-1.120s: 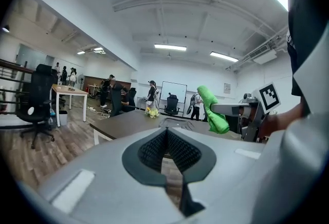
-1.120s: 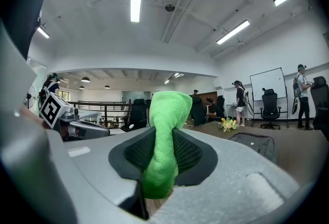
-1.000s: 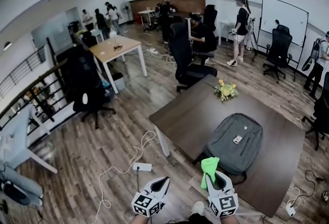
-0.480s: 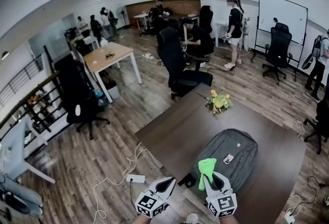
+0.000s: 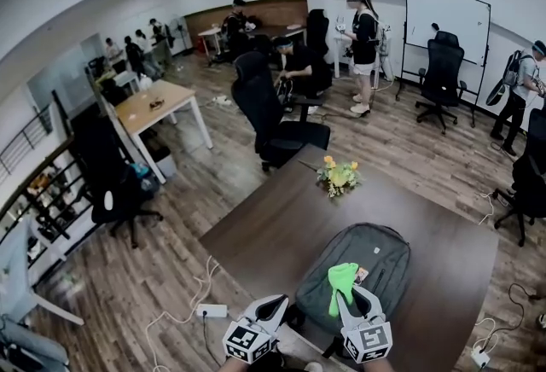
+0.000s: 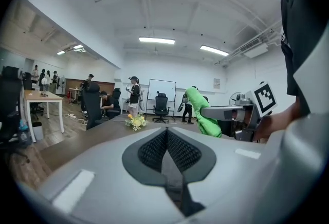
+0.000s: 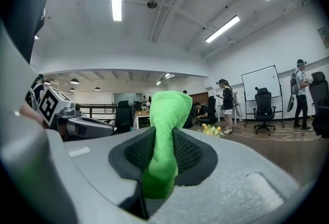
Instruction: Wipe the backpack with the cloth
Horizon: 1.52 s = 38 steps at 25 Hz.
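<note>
A grey backpack (image 5: 363,264) lies flat on the dark brown table (image 5: 281,217), near its front edge. My right gripper (image 5: 351,297) hovers over the backpack's near end, shut on a bright green cloth (image 5: 342,281) that sticks up between its jaws. The right gripper view shows the cloth (image 7: 165,130) pinched between the jaws. My left gripper (image 5: 266,310) is to the left of the backpack at the table's front edge, shut with nothing in it. In the left gripper view the jaws meet, and the cloth (image 6: 201,115) shows at the right.
A small bunch of yellow flowers (image 5: 338,176) stands on the table beyond the backpack. A black office chair (image 5: 269,119) is at the table's far corner. Cables and a power strip (image 5: 210,310) lie on the wooden floor to the left. Several people stand further back in the room.
The view has drawn closer to the table. The backpack now sits directly ahead of both grippers. The right gripper has kept hold of the cloth.
</note>
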Available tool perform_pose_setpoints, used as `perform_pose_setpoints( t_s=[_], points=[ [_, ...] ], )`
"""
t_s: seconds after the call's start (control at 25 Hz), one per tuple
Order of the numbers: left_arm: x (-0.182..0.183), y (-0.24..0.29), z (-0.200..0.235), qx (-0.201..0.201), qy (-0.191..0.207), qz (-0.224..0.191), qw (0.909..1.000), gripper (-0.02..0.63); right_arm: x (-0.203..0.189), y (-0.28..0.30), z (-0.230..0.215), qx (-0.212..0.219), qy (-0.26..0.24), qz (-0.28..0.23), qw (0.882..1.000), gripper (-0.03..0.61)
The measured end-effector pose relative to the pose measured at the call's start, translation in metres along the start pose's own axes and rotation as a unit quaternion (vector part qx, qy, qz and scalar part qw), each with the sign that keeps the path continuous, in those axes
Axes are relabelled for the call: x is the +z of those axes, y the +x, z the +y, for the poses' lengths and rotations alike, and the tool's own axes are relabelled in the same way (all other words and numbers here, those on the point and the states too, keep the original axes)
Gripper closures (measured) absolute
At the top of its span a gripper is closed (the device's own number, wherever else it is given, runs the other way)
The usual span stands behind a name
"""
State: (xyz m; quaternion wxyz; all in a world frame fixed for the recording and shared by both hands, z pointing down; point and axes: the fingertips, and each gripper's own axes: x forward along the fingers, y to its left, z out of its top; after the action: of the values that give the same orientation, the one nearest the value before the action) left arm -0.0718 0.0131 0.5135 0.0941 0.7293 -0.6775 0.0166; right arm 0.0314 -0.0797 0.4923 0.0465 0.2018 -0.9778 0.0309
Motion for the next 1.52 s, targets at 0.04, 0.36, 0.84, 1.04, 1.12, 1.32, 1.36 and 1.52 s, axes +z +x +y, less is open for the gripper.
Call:
perform_pose_setpoints(
  t_s=[0.04,0.36,0.84,1.04,1.12,1.32,1.36,1.52],
  points=[
    [0.001,0.008,0.001,-0.006,0.001,0.001,1.0000,0.594,-0.001,0.003,-0.006,-0.005,0.001,0.000,1.000,0.480],
    [0.007,0.088,0.022,-0.099,0.017,0.004,0.9949,0.594,-0.002,0.026,-0.058,-0.103,0.009,-0.001,0.995,0.480],
    [0.035,0.147,0.072,-0.212,0.004,0.003,0.9772,0.594,0.004,0.067,-0.072,-0.205,0.013,0.022,0.978,0.480],
    [0.031,0.161,0.077,-0.257,-0.006,0.014,0.9662,0.594,0.003,0.069,-0.084,-0.266,0.013,0.012,0.964,0.480],
    [0.030,0.167,0.077,-0.274,-0.003,0.016,0.9616,0.594,0.002,0.068,-0.089,-0.282,0.014,0.014,0.959,0.480],
    [0.025,0.186,0.081,-0.288,0.016,0.029,0.9571,0.594,-0.010,0.070,-0.108,-0.302,0.023,0.037,0.952,0.480],
    [0.024,0.189,0.080,-0.286,0.014,0.032,0.9575,0.594,-0.014,0.069,-0.112,-0.302,0.029,0.046,0.952,0.480],
    [0.019,0.198,0.074,-0.283,0.011,0.036,0.9584,0.594,-0.028,0.069,-0.123,-0.297,0.044,0.072,0.951,0.480]
  ],
)
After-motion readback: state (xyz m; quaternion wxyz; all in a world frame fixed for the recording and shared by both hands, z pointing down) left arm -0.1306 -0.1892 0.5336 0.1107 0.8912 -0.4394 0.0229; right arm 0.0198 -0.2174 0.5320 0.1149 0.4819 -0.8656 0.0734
